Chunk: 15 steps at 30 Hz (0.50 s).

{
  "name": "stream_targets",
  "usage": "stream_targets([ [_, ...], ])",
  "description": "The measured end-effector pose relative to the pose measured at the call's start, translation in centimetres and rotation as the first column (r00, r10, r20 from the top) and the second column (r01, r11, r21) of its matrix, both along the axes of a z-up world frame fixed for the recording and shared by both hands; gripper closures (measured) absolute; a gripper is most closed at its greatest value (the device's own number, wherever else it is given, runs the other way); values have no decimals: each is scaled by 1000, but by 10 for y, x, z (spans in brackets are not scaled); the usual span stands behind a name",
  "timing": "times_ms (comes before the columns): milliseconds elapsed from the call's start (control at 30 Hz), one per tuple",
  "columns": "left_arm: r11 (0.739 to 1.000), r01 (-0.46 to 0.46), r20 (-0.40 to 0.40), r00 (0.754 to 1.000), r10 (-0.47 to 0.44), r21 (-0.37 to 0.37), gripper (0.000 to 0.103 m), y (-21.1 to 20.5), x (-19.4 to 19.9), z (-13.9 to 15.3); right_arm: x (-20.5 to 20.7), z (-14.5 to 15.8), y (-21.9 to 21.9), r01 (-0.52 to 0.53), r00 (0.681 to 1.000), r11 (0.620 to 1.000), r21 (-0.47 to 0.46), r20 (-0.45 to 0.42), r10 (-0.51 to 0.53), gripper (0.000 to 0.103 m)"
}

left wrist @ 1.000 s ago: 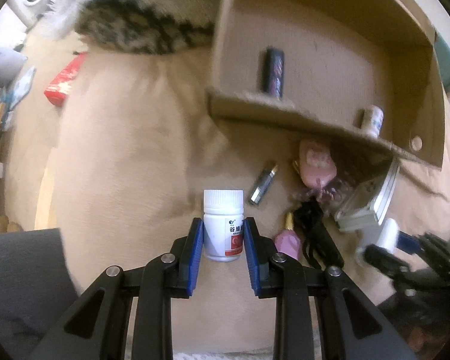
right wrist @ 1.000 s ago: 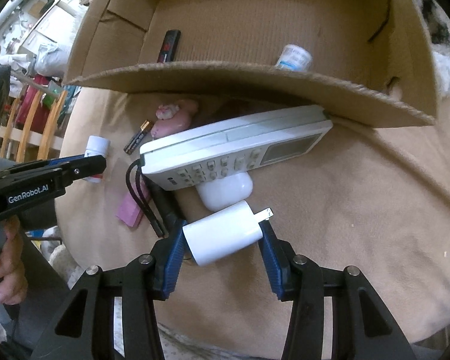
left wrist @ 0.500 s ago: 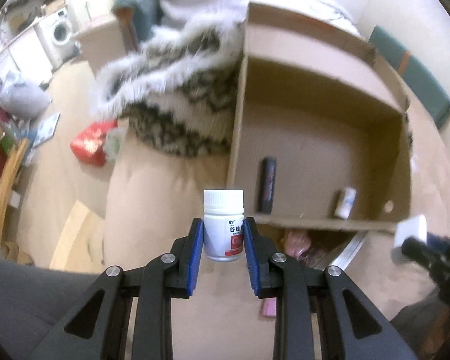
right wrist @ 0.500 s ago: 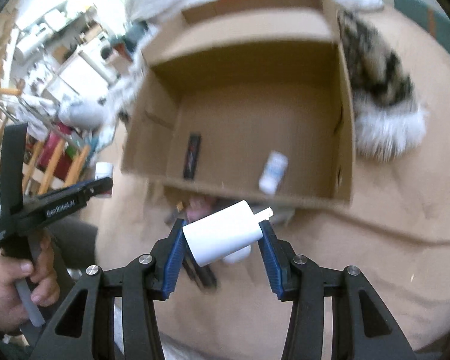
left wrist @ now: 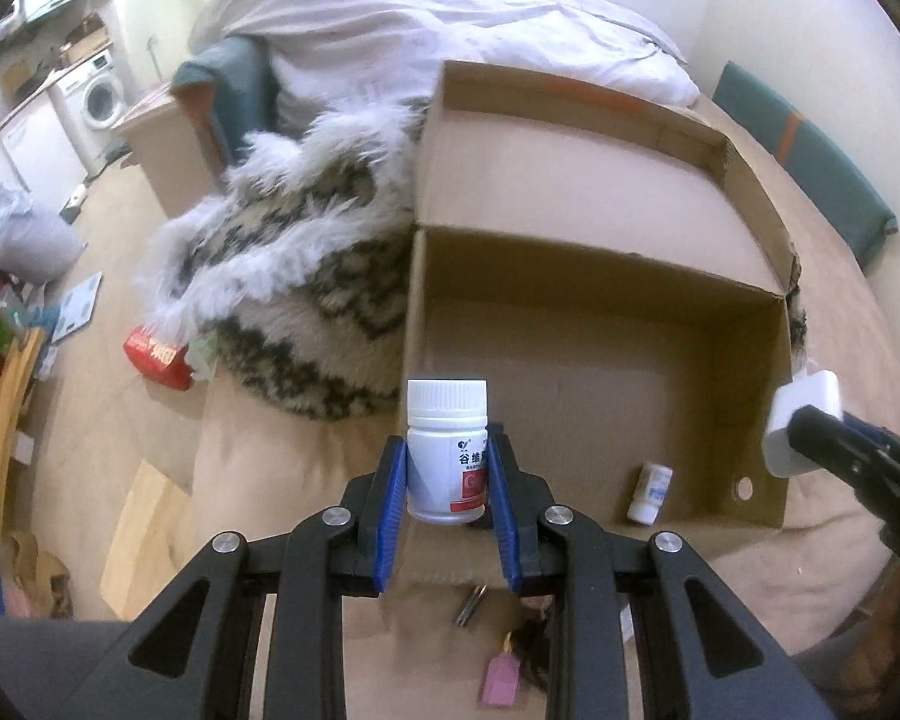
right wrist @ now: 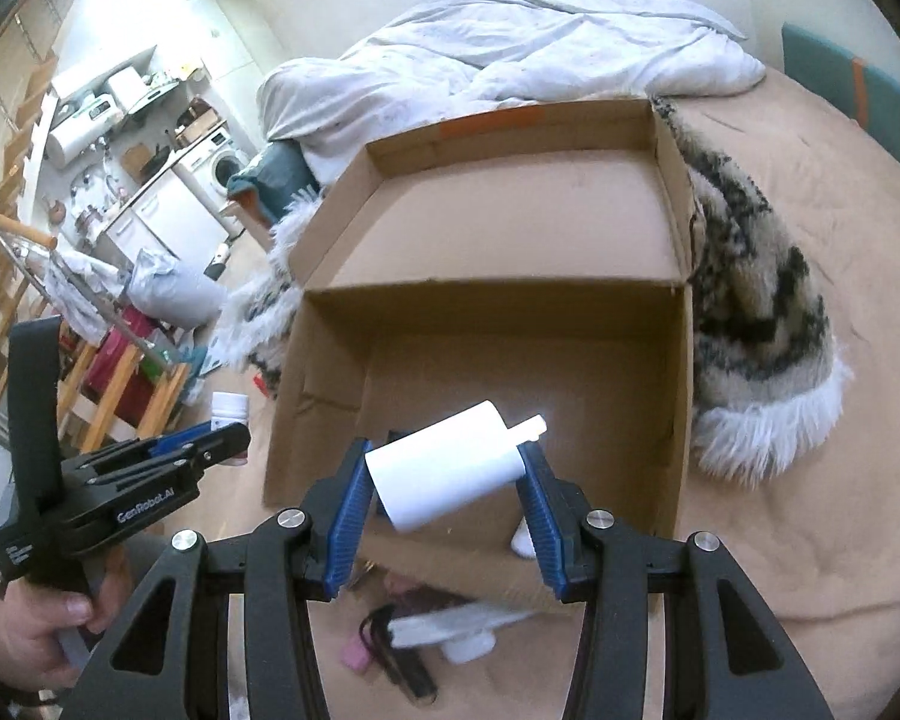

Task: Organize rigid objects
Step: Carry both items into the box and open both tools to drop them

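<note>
Step in hand: carrying to box. My left tool (left wrist: 447, 507) pinches a white pill bottle (left wrist: 447, 450); my right tool (right wrist: 444, 513) pinches a white charger (right wrist: 447, 471). Cardboard box (right wrist: 492, 300) lies ahead, below both. Next, I judge: lower, release inside.

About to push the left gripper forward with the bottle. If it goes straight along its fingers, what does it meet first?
Most likely the cardboard box: the left gripper, shut on the white pill bottle, points down over the near wall toward the box floor. Depth is hard to judge.
</note>
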<state>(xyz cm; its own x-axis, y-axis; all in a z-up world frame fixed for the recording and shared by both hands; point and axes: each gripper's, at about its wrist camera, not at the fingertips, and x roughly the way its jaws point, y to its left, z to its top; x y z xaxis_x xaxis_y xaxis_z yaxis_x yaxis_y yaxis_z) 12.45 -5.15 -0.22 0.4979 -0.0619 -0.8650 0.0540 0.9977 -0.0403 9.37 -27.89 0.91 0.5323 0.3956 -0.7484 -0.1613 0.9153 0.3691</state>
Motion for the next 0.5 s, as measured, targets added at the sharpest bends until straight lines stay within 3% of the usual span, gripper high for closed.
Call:
stream_targets([
  [267,993,117,-3,993,-117,29,79,-34,19,-27,20,-44,-8,51,997,998,22,-67,-50,53],
  [500,992,124,-30,992,-123,30,79,-37,25,-52,26,-69,5,27,991,999,-28,-128,-31,53],
])
